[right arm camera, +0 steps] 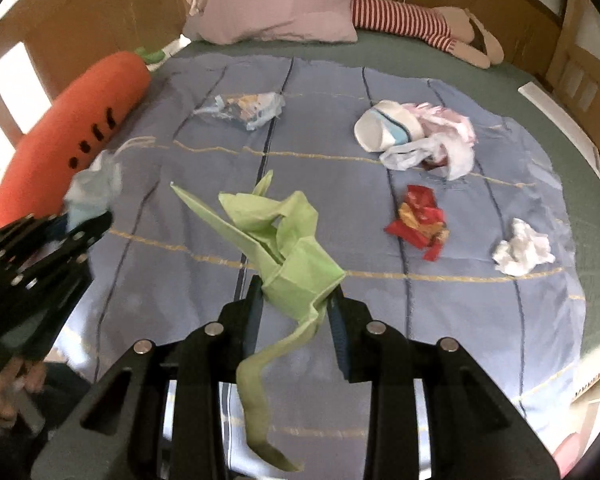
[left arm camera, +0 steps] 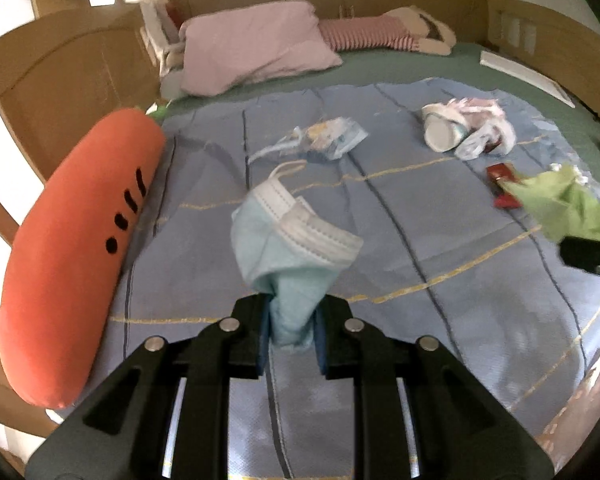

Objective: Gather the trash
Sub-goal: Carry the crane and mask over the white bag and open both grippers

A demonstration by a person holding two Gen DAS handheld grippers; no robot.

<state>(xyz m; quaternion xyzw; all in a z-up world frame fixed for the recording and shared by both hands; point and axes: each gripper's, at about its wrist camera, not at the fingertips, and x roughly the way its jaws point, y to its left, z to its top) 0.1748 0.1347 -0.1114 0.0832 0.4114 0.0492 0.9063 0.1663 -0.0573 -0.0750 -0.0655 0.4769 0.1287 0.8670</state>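
Observation:
My left gripper (left arm camera: 292,320) is shut on a light blue face mask (left arm camera: 288,232) and holds it above the blue bedspread (left arm camera: 400,240). My right gripper (right arm camera: 296,300) is shut on a crumpled green paper (right arm camera: 284,240), lifted off the bed. The green paper also shows at the right of the left wrist view (left arm camera: 560,204). The mask and left gripper show at the left of the right wrist view (right arm camera: 92,192). On the bed lie a red snack wrapper (right arm camera: 420,224), a white tissue ball (right arm camera: 524,248), a paper cup with plastic bags (right arm camera: 412,136) and a blue-yellow wrapper (right arm camera: 248,110).
An orange carrot cushion (left arm camera: 76,248) lies along the bed's left side. A pink pillow (right arm camera: 280,4) and a striped plush doll (right arm camera: 420,24) lie at the headboard. A white flat object (right arm camera: 560,124) lies at the right edge. Wooden bed rails surround the bed.

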